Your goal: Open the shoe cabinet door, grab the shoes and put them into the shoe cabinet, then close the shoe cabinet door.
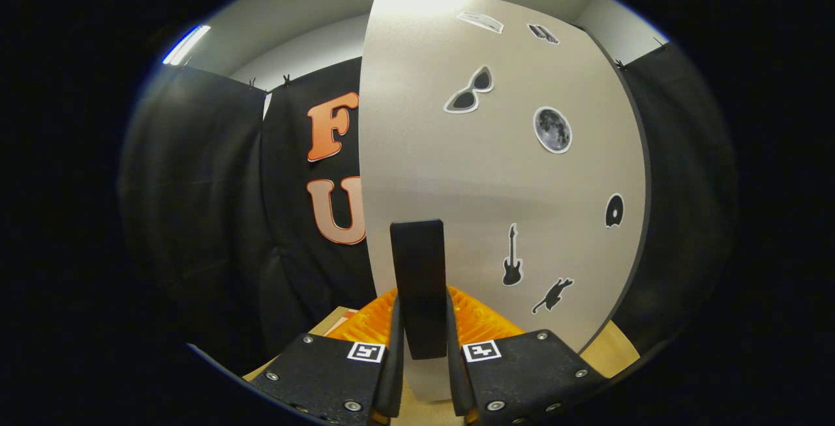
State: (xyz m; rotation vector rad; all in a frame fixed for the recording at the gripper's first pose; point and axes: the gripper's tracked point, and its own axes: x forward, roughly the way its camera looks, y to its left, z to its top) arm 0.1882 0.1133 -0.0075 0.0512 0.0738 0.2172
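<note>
The shoe cabinet door (pixel 496 171) is a pale grey panel with several stickers, standing close ahead of me. A dark upright handle (pixel 419 282) sticks out from the door near its left edge. My gripper (pixel 421 321) is shut on that handle, one finger pressing each side of it. The door's left edge stands free against the booth's black cloth wall, so the door looks swung partly out. The cabinet's inside and the shoes are hidden.
A wooden surface (pixel 607 351) shows low down on both sides of the fingers. Black cloth booth walls (pixel 196 204) close in on the left and right. A ceiling light strip (pixel 186 44) glows high on the left.
</note>
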